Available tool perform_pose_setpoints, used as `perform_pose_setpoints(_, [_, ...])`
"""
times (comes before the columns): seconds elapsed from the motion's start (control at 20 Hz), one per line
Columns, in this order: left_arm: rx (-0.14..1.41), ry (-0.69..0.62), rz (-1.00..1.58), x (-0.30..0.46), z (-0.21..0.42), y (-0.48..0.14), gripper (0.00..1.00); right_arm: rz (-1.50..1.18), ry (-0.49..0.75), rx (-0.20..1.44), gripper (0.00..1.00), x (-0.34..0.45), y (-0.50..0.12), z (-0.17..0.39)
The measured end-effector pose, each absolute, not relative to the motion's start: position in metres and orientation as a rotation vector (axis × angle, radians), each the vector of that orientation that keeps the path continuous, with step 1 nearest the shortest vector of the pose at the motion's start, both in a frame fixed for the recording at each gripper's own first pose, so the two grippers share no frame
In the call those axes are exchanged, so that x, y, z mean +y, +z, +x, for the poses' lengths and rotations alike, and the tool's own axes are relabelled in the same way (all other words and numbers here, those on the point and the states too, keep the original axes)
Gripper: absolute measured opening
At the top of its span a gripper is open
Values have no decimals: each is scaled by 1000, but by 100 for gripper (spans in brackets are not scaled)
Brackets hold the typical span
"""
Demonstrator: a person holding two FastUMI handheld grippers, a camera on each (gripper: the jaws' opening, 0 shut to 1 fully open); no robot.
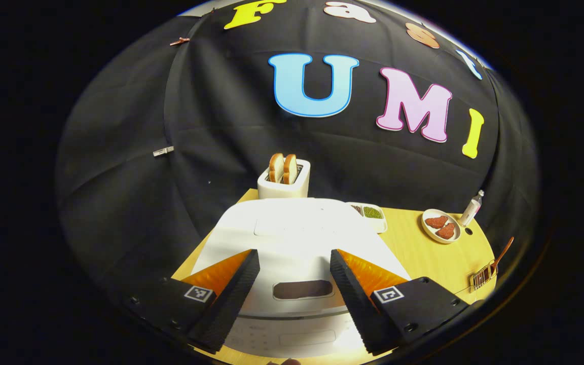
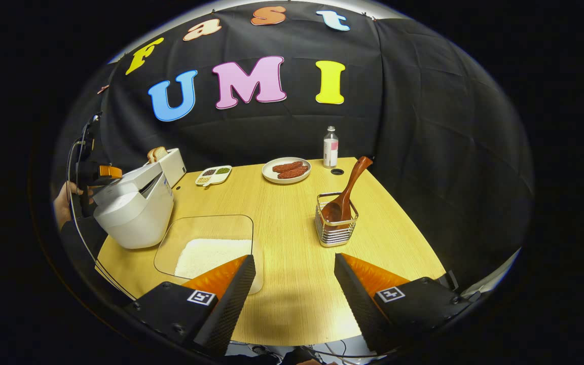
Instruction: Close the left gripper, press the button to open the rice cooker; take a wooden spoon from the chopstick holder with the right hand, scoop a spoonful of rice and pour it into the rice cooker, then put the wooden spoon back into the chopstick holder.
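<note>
In the left gripper view the left hand-held gripper [image 1: 294, 284] hangs low in the frame with its fingers spread wide and nothing between them, poised over the white rice cooker [image 1: 292, 238], whose closed lid takes up the lower centre. A dark oblong recess [image 1: 303, 289] shows on the cooker's front between the two fingers; it is probably the release button, though that is a guess. In the right gripper view the rice cooker [image 2: 132, 208] stands at the left edge of the bench [image 2: 292, 284], with a hand [image 2: 64, 200] and the other gripper's body behind it; whether the lid has begun to lift there I cannot tell. So the very first step looks undone: the left fingers have yet to close, and the button has yet to be pressed. The right hand-held gripper [image 2: 294, 291] sits at the bottom of its own view, fingers likewise spread and empty, above bare bench. The wooden spoon [image 2: 345, 195] leans in the wire chopstick holder [image 2: 336, 229], right of centre, its handle tilting up toward the upper right, untouched. The rice [image 2: 213, 256] lies as a white heap in a clear tray [image 2: 206, 225] at lower left, just beside the cooker. Taking the spoon, scooping, pouring and returning it all appear to remain. Farther back stand a toaster [image 2: 173, 165], a plate of sausages [image 2: 287, 171] and a small bottle [image 2: 330, 147].
</note>
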State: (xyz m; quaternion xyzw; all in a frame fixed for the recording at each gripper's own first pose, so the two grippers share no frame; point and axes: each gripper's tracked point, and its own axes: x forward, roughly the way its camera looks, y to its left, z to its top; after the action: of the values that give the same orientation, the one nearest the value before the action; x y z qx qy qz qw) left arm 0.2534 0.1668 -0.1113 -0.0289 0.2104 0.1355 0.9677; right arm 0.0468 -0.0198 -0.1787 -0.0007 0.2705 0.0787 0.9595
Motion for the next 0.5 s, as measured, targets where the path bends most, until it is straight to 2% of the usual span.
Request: perform_pose_setpoints(0.5, [372, 263, 5, 167, 252, -130, 100, -13, 185, 555, 99, -15, -181, 25])
